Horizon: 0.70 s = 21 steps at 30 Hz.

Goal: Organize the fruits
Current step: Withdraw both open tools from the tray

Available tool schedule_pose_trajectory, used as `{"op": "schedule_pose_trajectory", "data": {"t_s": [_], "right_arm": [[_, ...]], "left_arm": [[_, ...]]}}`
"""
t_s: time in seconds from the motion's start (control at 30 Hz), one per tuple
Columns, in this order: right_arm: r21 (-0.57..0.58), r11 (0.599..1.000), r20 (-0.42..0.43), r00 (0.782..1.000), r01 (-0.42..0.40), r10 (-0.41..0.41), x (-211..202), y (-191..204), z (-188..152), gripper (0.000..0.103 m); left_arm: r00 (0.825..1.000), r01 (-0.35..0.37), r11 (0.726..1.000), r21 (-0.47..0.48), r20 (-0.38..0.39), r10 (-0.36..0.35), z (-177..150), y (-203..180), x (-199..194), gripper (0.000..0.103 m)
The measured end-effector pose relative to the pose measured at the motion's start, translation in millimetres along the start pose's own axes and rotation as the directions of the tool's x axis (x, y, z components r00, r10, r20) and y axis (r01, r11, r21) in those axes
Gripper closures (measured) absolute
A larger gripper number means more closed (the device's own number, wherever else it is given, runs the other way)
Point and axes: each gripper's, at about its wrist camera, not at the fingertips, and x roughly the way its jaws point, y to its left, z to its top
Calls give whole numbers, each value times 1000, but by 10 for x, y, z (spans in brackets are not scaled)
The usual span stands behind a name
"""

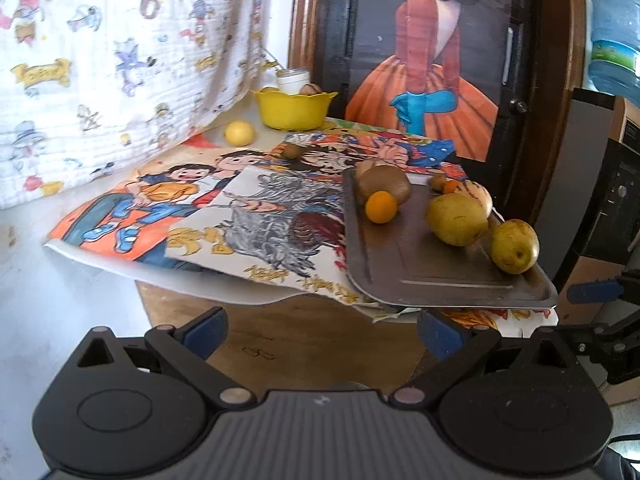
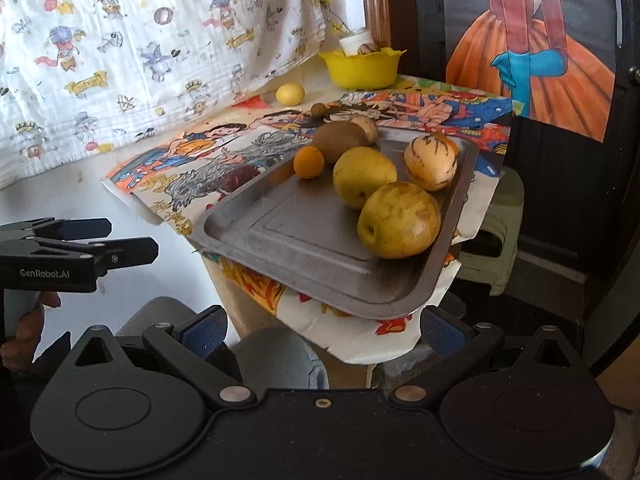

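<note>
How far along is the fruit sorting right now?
Partly done at best: the yellow bowl already holds a few items. Nothing is in hand: the left gripper and right gripper are both open and empty. Left: the fruit on the metal tray, the lemon beside the bowl, and a small fruit on the posters.

Colourful hand-painted cartoon posters [image 2: 440, 110] are lying ahead of the fingers, drooping over the table's near edge. A white cartoon-printed cloth [image 1: 104, 72] is hanging beyond the fingers to the left, while a tall painting of an orange-skirted figure [image 1: 424, 80] is leaning far ahead. A blue water jug [image 1: 616, 36] is standing far right.
</note>
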Motion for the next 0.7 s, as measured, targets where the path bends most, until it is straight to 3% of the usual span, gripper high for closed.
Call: {"op": "schedule_pose_trajectory", "data": {"t_s": [0.7], "right_arm": [[-65,988,-1,990,-144,144,22,270,346,1]], "left_arm": [[990,-138,985,-106,22,141,77,324,-127,0]]}}
